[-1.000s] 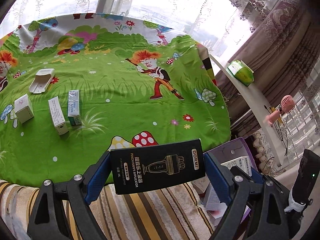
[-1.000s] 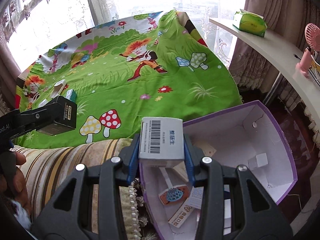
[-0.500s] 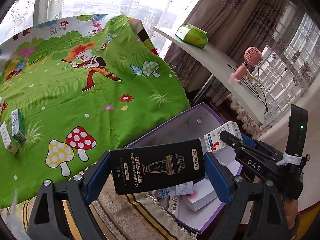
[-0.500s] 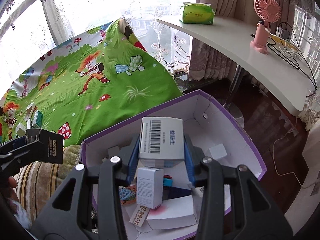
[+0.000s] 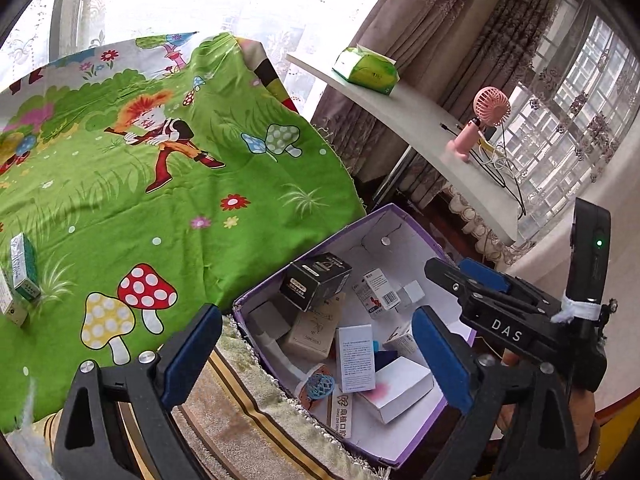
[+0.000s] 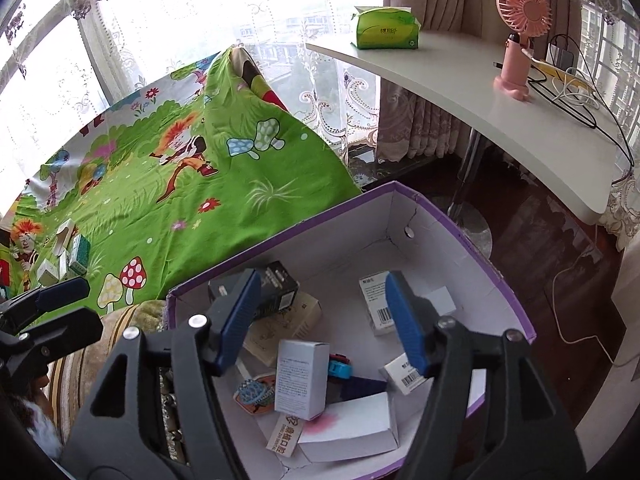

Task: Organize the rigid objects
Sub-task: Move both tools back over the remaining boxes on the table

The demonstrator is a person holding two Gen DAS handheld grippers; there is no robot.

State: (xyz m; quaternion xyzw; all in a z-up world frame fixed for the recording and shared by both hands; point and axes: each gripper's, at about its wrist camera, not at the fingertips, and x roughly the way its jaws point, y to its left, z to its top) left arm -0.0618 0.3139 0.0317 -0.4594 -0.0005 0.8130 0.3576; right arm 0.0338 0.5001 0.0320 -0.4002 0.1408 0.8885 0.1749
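A purple cardboard box [image 6: 320, 216] with white inside walls holds several small cartons. Above it my left gripper [image 5: 316, 356] hangs with its jaws opening and nothing between them. The black carton [image 5: 316, 280] lies tilted at the box's far left corner. My right gripper [image 6: 322, 320] is also over the box, its jaws opening and empty. The white barcode carton [image 6: 374, 300] lies on the box floor below, beside the right finger. More small cartons [image 5: 24, 268] stand on the green cartoon cloth [image 5: 160, 208] at the left.
A curved white desk [image 6: 500, 108] at the right carries a green tissue pack [image 6: 386, 28], a pink fan [image 6: 518, 32] and cables. Curtains hang behind it. A striped fringed cover [image 5: 240, 420] lies between the cloth and the box. Dark floor shows right of the box.
Both grippers have let go. The black carton left the left jaws and the white barcode carton left the right jaws; both now lie in the purple box. Both views swung from the cloth toward the box.
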